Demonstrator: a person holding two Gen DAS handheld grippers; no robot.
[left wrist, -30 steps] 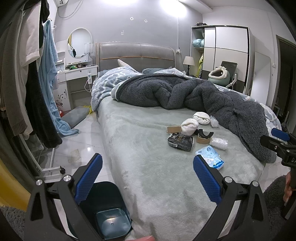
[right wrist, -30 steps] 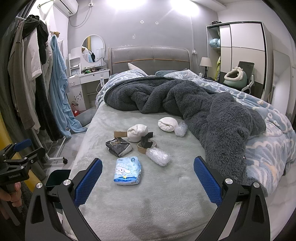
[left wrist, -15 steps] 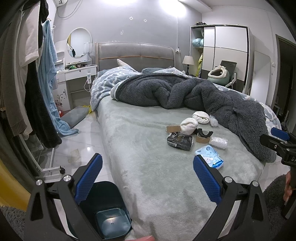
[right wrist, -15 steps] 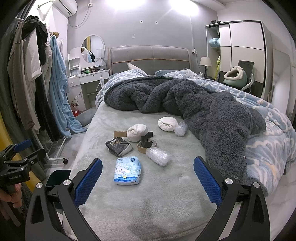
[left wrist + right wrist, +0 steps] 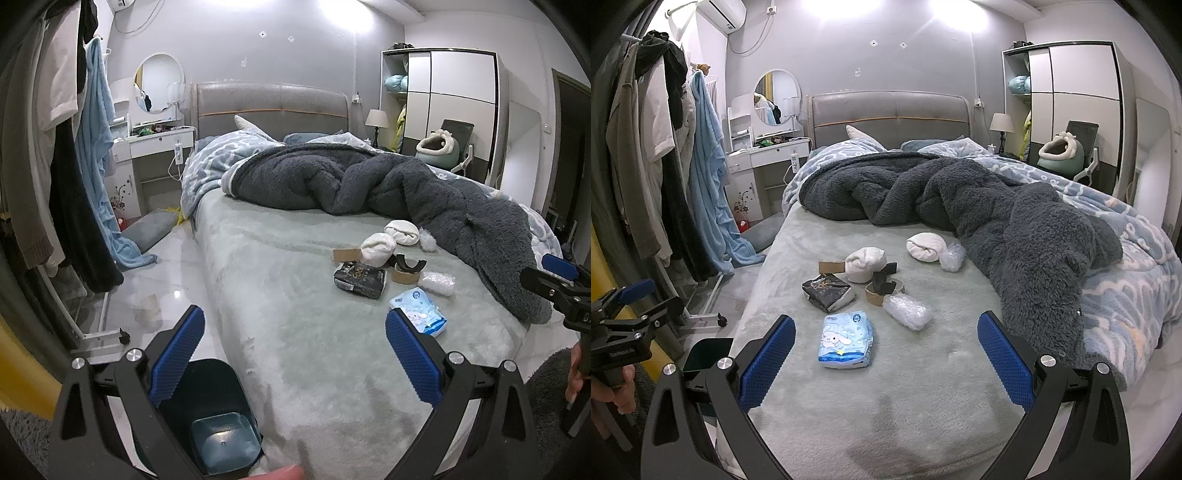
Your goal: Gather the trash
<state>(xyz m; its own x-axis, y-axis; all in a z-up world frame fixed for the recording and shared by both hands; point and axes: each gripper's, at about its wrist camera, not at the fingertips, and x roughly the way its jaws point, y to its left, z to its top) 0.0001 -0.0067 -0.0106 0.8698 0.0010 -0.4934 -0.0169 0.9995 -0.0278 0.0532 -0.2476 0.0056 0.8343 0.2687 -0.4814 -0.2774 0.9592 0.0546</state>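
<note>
Trash lies in a cluster on the grey-green bed [image 5: 923, 387]: a blue tissue pack [image 5: 846, 339], a black wrapper [image 5: 829, 291], a clear plastic wad [image 5: 908, 311], a cardboard tape roll [image 5: 882, 290], a cardboard piece [image 5: 830, 266], two white bundles [image 5: 866, 258] and a second plastic wad [image 5: 952, 256]. The tissue pack [image 5: 419, 312] and black wrapper [image 5: 360, 279] also show in the left wrist view. A dark bin [image 5: 218, 417] stands on the floor under my open, empty left gripper [image 5: 293, 354]. My right gripper [image 5: 886, 358] is open and empty above the bed's foot, short of the tissue pack.
A dark fleece blanket [image 5: 1015, 225] and a blue patterned duvet [image 5: 1126, 280] cover the bed's right side. A clothes rack [image 5: 657, 166] with hanging clothes stands left. A white vanity [image 5: 764, 155], a wardrobe [image 5: 1071, 103] and a grey floor cushion [image 5: 149, 230] are farther back.
Both views have shifted very slightly. Both grippers stay open. The trash has not moved.
</note>
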